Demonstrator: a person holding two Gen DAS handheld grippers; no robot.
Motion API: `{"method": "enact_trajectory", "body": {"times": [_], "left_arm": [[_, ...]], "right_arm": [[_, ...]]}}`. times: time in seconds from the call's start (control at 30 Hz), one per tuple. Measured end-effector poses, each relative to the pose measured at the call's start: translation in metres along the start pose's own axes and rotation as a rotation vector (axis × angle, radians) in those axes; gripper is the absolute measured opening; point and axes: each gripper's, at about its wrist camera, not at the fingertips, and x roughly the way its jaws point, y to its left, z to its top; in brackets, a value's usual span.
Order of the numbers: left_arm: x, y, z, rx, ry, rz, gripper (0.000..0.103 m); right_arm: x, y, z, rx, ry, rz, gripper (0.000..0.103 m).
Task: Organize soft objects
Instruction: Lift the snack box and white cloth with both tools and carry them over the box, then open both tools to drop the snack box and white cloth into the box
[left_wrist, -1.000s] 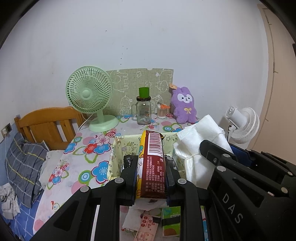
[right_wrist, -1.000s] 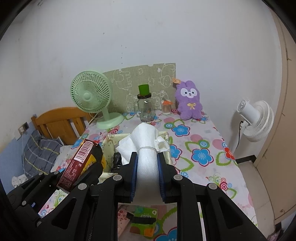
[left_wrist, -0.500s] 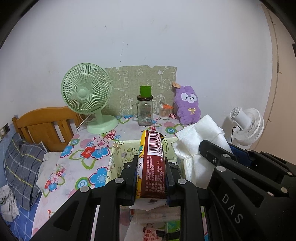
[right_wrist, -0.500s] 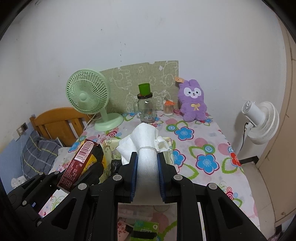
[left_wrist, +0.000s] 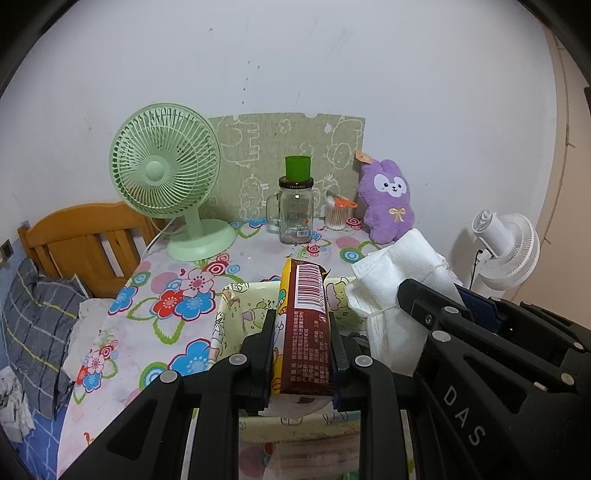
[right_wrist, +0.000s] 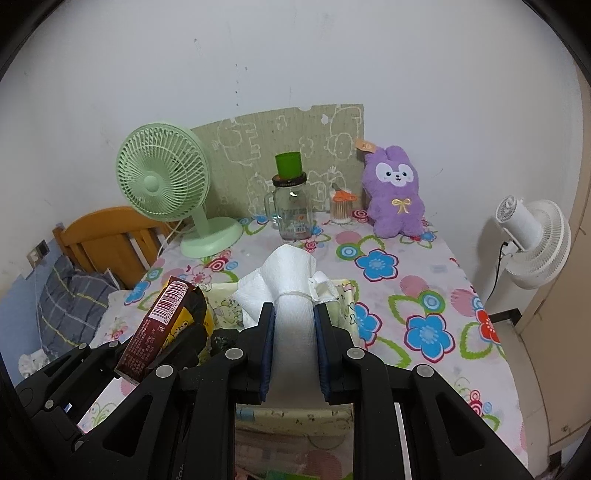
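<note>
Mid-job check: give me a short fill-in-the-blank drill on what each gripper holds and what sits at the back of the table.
1. The left gripper is shut on a brown ____ with a barcode.
2. The right gripper is shut on a bundle of white ____ tied with string.
3. The purple plush rabbit stands against the wall, to the ____ of the glass jar in both views.
4. The cup standing on the jar's lid is ____ in colour.

Missing words: snack packet; paper towel; right; green
</note>
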Motion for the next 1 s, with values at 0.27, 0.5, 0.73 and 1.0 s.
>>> {"method": "enact_trajectory", "body": {"times": [0.27, 0.5, 0.73, 1.0], "left_arm": [[0.027, 0.006, 0.0, -0.015, 0.04, -0.002, 0.021], [0.053, 0.012, -0.008, -0.034, 0.099, -0.015, 0.031], [0.069, 0.016, -0.014, -0.043, 0.145, -0.025, 0.057], [0.076, 0.017, -0.017, -0.04, 0.161, -0.025, 0.074]], "right_arm": [[0.029, 0.0, 0.002, 0.005, 0.038, 0.0, 0.023], [0.057, -0.001, -0.003, 0.008, 0.088, -0.003, 0.023], [0.079, 0.0, -0.009, 0.002, 0.128, -0.001, 0.024], [0.095, 0.004, -0.012, -0.022, 0.154, -0.01, 0.037]]}}
